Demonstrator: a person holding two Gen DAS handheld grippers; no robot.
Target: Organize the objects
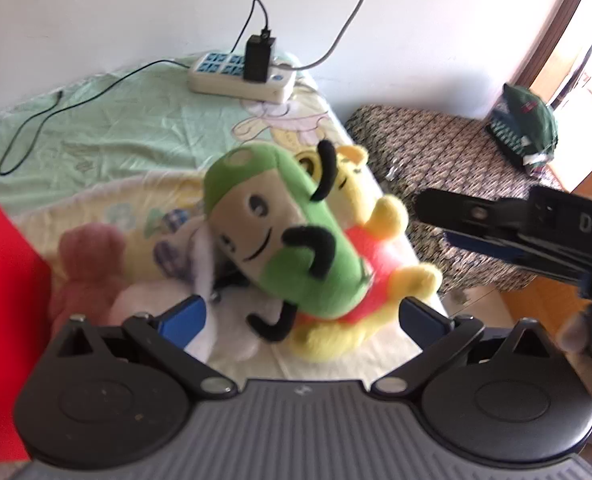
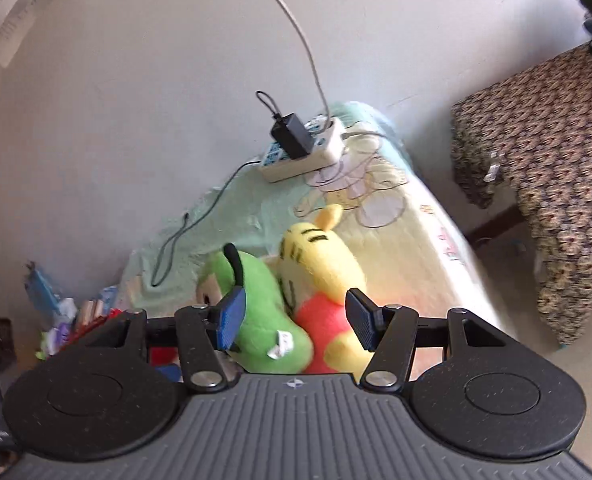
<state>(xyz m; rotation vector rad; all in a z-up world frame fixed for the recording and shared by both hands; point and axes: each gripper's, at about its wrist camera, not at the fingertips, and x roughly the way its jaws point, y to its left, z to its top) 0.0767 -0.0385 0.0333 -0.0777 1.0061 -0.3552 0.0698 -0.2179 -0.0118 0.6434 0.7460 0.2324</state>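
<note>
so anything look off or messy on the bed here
Yes. The green plush lies tilted across the yellow bear, with more soft toys jumbled beside them. A power strip with a charger sits on the bedsheet, its black cable trailing loose.

Left tongs [image 1: 302, 316]: jaws spread wide, blue pads facing inward, nothing clamped between them. Right tongs [image 2: 298, 322]: jaws likewise parted, gripping nothing. In the left wrist view, the right tongs extend in from the right edge.
</note>
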